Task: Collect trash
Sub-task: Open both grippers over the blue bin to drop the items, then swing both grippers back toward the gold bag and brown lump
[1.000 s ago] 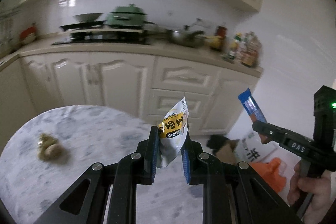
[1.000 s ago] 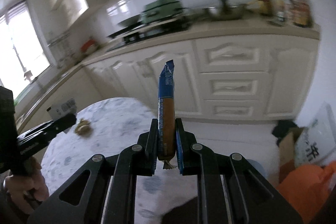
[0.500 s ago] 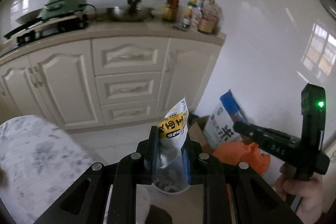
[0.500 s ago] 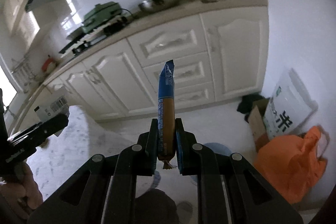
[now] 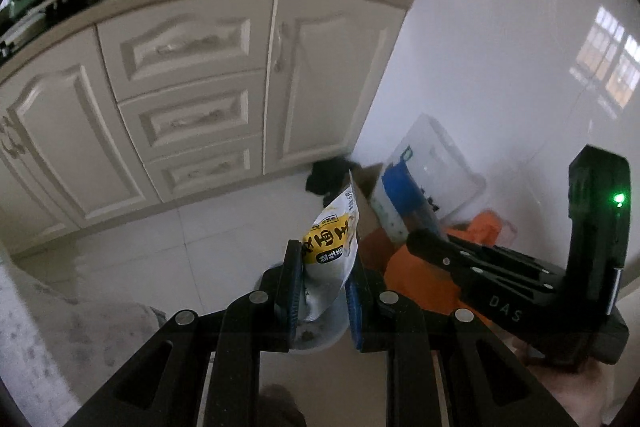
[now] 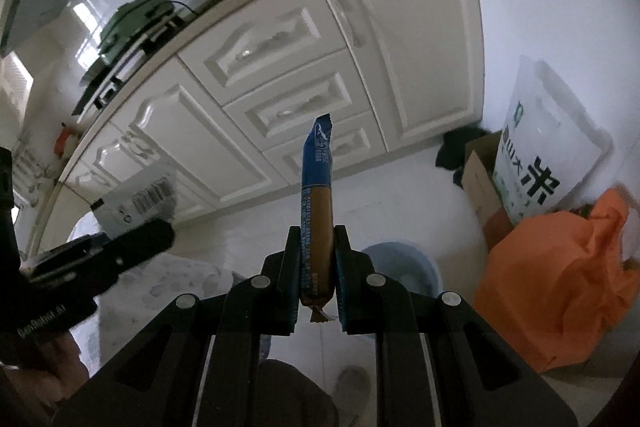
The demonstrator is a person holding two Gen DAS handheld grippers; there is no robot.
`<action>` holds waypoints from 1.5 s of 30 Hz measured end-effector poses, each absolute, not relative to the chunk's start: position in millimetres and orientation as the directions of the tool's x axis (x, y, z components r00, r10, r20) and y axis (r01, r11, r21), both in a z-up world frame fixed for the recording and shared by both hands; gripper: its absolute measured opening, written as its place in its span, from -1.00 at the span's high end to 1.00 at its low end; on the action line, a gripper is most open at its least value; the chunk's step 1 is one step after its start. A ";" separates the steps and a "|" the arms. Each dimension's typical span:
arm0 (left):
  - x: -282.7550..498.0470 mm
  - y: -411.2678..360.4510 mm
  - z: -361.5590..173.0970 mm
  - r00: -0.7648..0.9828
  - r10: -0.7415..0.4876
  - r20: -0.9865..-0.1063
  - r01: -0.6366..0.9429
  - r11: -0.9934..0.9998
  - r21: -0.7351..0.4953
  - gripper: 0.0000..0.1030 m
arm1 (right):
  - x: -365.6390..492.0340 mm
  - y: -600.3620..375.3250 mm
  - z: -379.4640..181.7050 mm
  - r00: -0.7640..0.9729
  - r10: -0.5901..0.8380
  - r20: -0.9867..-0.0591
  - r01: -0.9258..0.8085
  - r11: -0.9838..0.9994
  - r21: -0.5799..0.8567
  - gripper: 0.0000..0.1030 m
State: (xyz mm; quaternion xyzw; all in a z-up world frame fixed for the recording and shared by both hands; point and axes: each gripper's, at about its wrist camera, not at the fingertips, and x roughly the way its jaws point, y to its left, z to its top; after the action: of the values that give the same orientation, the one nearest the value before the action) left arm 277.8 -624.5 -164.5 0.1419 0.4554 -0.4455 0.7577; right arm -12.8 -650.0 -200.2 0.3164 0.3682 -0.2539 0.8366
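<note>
left gripper (image 5: 322, 287) pinches a white-and-yellow pouch (image 5: 330, 251) upright between its pads, above a pale bin (image 5: 320, 337) on the tiled floor (image 5: 160, 247). right gripper (image 6: 316, 277) pinches a blue-and-brown stick wrapper (image 6: 317, 211), upright, with a blue bin (image 6: 404, 267) just right of its fingers. further right, an orange bag (image 6: 560, 275) lies beside a cardboard box (image 6: 480, 187) and a white sack (image 6: 548, 147), near the cabinets (image 6: 320, 75).
</note>
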 end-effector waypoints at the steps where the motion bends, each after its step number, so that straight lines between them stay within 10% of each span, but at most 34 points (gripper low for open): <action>1: 282.5 -632.4 -170.7 0.177 -0.539 -0.824 0.803 0.563 -0.196 0.68 | -11.0 -653.2 -203.9 0.596 -0.187 -0.781 0.660 0.668 0.344 0.72; 4: 297.9 -655.8 -189.8 0.164 -0.503 -0.849 0.798 0.574 -0.186 0.60 | -6.5 -664.5 -220.8 0.577 -0.172 -0.798 0.672 0.656 0.344 0.66; 8: 318.1 -678.8 -208.0 0.159 -0.451 -0.878 0.781 0.602 -0.168 -0.49 | -6.7 -677.6 -239.2 0.552 -0.165 -0.818 0.699 0.627 0.345 0.53; 17: 311.7 -653.9 -185.8 0.253 -0.442 -0.861 0.751 0.651 -0.113 -0.88 | -24.2 -675.8 -235.8 0.534 -0.218 -0.817 0.751 0.566 0.340 -1.00; 45: 208.6 -348.5 -27.7 0.532 -0.596 -0.602 0.643 0.747 -0.171 -0.98 | 20.2 -537.9 -89.2 0.658 -0.290 -0.695 0.598 0.762 0.248 -1.00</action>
State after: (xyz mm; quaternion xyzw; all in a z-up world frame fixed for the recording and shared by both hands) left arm 208.6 -348.5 -27.7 0.0358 0.3295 -0.3540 0.8745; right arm 20.2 -537.9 -89.2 0.2348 0.3277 -0.2524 0.8796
